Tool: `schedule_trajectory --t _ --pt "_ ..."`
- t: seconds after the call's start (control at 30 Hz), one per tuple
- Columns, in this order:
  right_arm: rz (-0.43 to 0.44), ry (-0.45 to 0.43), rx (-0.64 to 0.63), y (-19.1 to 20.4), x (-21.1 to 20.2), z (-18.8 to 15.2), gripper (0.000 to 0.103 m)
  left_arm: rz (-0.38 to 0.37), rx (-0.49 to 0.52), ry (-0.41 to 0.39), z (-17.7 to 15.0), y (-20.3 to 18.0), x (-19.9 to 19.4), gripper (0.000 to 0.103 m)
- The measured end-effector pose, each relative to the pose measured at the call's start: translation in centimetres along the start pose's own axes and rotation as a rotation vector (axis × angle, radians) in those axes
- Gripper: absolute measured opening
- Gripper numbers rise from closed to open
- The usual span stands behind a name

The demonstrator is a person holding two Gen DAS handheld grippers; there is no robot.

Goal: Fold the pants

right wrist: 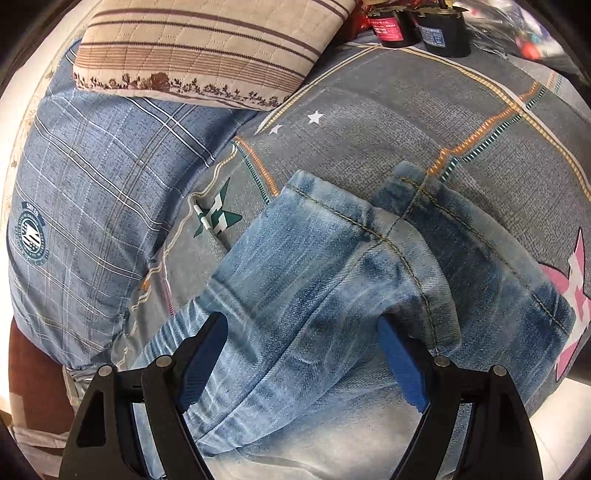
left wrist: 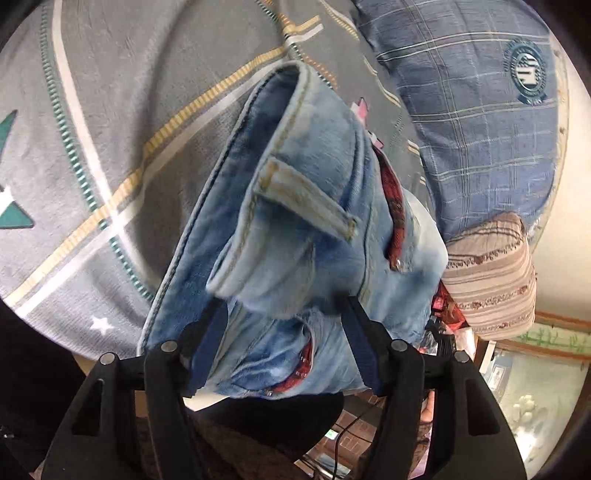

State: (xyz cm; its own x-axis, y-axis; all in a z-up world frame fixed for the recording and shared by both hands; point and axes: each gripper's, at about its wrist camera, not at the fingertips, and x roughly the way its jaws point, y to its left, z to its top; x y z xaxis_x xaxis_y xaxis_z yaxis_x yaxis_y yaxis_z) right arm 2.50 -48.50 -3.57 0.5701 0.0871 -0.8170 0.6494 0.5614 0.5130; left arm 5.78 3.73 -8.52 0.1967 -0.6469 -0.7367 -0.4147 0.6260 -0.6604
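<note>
The pants are light blue jeans with red plaid lining. In the left wrist view the waistband end with a belt loop lies bunched over the grey bedsheet. My left gripper has its jaws wide apart, with the bunched denim lying between the blue pads. In the right wrist view the hem ends of the legs lie stacked on the sheet. My right gripper also has its jaws wide apart, with denim between the pads.
A blue plaid pillow and a beige striped pillow lie beside the jeans at the head of the bed. Two dark bottles stand beyond the bed. The bed edge and floor show in the left wrist view.
</note>
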Motion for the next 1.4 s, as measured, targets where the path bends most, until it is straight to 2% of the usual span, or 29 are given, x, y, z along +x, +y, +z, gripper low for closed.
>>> schedule_trajectory --t 0.07,0.13,0.17,0.2,0.23,0.27,0.3,0.33,0.4,0.43,0.5,0.57,0.7,0.8,0.93,1.03,1.07,1.1,1.13,1.17,1.2,1.3,1.4 --pt "-0.010 0.012 0.007 0.1 0.3 0.2 0.085 0.001 0.006 -0.023 0.8 -0.7 -0.2 0.061" --pt "-0.015 0.013 0.008 0.2 0.5 0.4 0.085 -0.008 0.023 -0.048 1.6 -1.6 -0.7 0.035" --pt "-0.018 0.008 -0.002 0.3 0.5 0.5 0.078 -0.005 0.040 -0.061 1.9 -2.1 -1.0 0.018" --pt "-0.022 -0.006 -0.026 0.6 0.4 0.6 0.067 -0.023 0.066 -0.074 2.5 -3.0 -1.6 0.015" --pt "-0.040 -0.018 -0.054 0.9 0.3 0.7 0.025 -0.042 0.090 -0.100 2.9 -4.0 -2.6 0.014" --pt "-0.026 -0.009 -0.074 1.2 0.1 1.2 0.011 -0.068 0.121 -0.141 3.1 -5.3 -4.0 0.013" --pt "0.004 -0.009 -0.074 1.4 -0.5 1.6 0.007 -0.094 0.146 -0.175 3.1 -6.1 -5.2 0.013" --pt "0.087 -0.052 -0.073 1.7 -2.2 2.0 0.003 -0.149 0.208 -0.236 2.7 -7.6 -7.9 0.013" --pt "0.246 -0.164 -0.119 3.1 -7.1 2.1 0.003 -0.186 0.308 -0.304 1.4 -8.7 -10.9 0.013" --pt "0.279 -0.227 -0.163 3.6 -9.6 1.7 0.003 -0.185 0.340 -0.317 0.8 -8.8 -11.6 0.013" --pt "0.262 -0.311 -0.250 3.8 -13.0 -0.1 0.003 -0.188 0.397 -0.290 -0.3 -7.8 -11.8 0.014" --pt "0.179 -0.343 -0.334 2.7 -14.1 -3.1 0.003 -0.138 0.458 -0.222 -1.8 -5.3 -10.1 0.014" --pt "0.034 -0.288 -0.369 -1.5 -11.9 -7.6 0.003 -0.068 0.438 -0.065 -3.2 -1.2 -5.8 0.014" --pt "-0.018 -0.246 -0.336 -4.2 -10.0 -9.4 0.003 0.017 0.423 -0.020 -4.0 0.6 -3.7 0.015" --pt "-0.044 -0.212 -0.267 -6.3 -8.2 -10.0 0.004 0.002 0.375 0.032 -4.3 2.1 -3.4 0.016" --pt "-0.034 -0.204 -0.249 -6.7 -8.4 -10.1 0.012 -0.017 0.405 0.004 -5.2 2.3 -4.9 0.018" --pt "-0.019 -0.213 -0.229 -7.0 -8.8 -10.1 0.019 -0.033 0.411 -0.011 -5.3 2.3 -5.4 0.023" --pt "-0.004 -0.217 -0.206 -7.3 -9.1 -10.0 0.024 -0.044 0.416 -0.022 -5.6 2.1 -5.4 0.037" --pt "0.024 -0.226 -0.171 -7.7 -9.6 -9.9 0.041 -0.063 0.425 -0.043 -6.0 1.7 -5.8 0.046" --pt "0.065 -0.236 -0.120 -8.4 -10.0 -10.0 0.059 -0.068 0.431 -0.062 -6.2 1.0 -5.8 0.061" --pt "0.089 -0.236 -0.089 -8.7 -10.3 -10.2 0.064 -0.069 0.442 -0.082 -6.3 0.7 -6.0 0.068" --pt "0.159 -0.168 -0.077 -8.0 -9.5 -11.0 0.065 -0.040 0.415 -0.093 -5.9 0.1 -5.0 0.068" --pt "0.154 -0.100 -0.133 -6.1 -7.8 -12.1 0.065 -0.002 0.378 -0.110 -4.6 0.2 -3.4 0.069"
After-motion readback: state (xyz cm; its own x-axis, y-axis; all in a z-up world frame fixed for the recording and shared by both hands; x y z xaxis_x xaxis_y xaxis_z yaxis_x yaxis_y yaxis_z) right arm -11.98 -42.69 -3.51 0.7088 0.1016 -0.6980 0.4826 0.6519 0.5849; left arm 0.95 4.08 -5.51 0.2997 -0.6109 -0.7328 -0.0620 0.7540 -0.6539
